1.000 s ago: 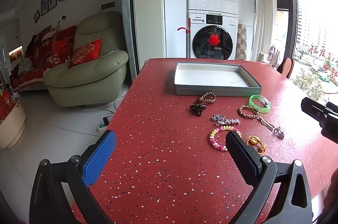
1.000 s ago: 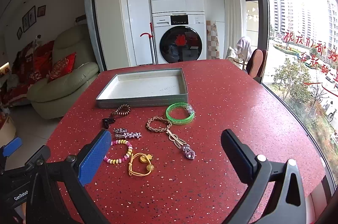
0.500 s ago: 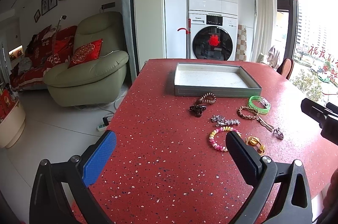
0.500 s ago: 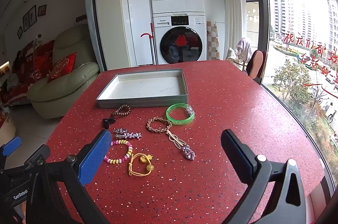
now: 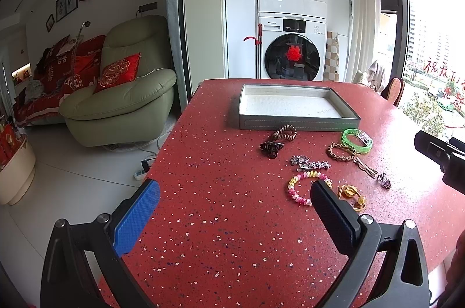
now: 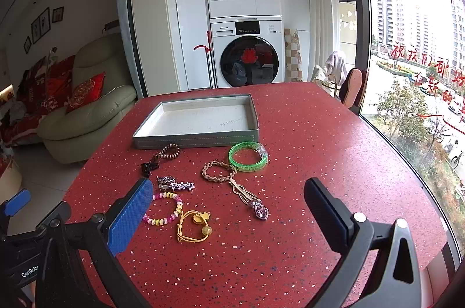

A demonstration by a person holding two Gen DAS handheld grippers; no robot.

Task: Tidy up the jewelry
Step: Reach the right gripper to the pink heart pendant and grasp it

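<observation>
Red speckled table point(image 6: 305, 133): nothing's budged in the last second, tray point(image 6: 151, 138) stays empty, left gripper point(image 5: 235, 204) and right gripper point(image 6: 228, 203) both hover spread wide, sorting not started.

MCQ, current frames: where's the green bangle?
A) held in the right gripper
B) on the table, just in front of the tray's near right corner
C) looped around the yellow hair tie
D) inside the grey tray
B: the green bangle lies flat on the red table just in front of the near right corner of the grey tray, whose inside holds nothing, and the open right gripper holds nothing.
</observation>
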